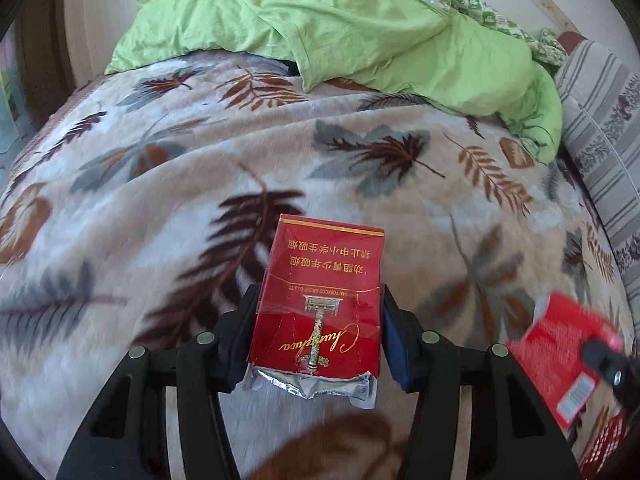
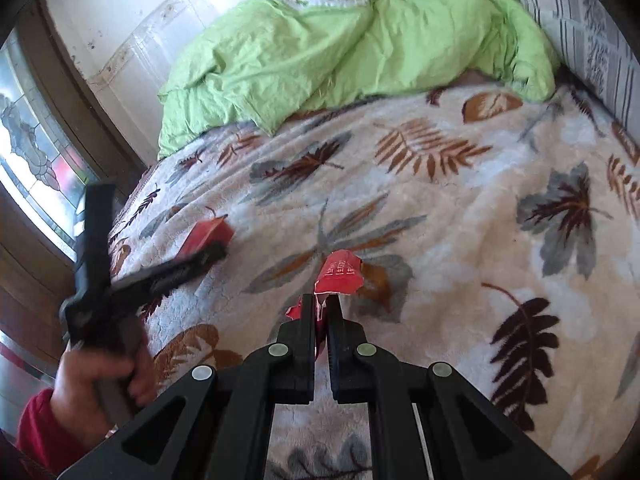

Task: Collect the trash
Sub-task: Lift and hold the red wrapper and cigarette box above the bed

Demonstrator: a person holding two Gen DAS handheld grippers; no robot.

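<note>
Left gripper (image 1: 320, 320) clamps our pack (image 1: 320, 292); right gripper (image 2: 322, 312) pinches a wrapper (image 2: 340, 276) — both gathered, binning remains.

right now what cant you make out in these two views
- Red cigarette pack, left wrist view: its sides are covered by the left gripper.
- Red wrapper, right wrist view: its lower part sits inside the shut right gripper; print too small.
- Same wrapper in the left wrist view: blurred.

The pack (image 1: 318, 300) lies on the blanket (image 1: 160, 200) between the left gripper's (image 1: 318, 320) fingers. A wrapper (image 2: 338, 276) lies right of it. The quilt (image 1: 320, 20) is heaped far, pillow (image 1: 600, 120) far right.
</note>
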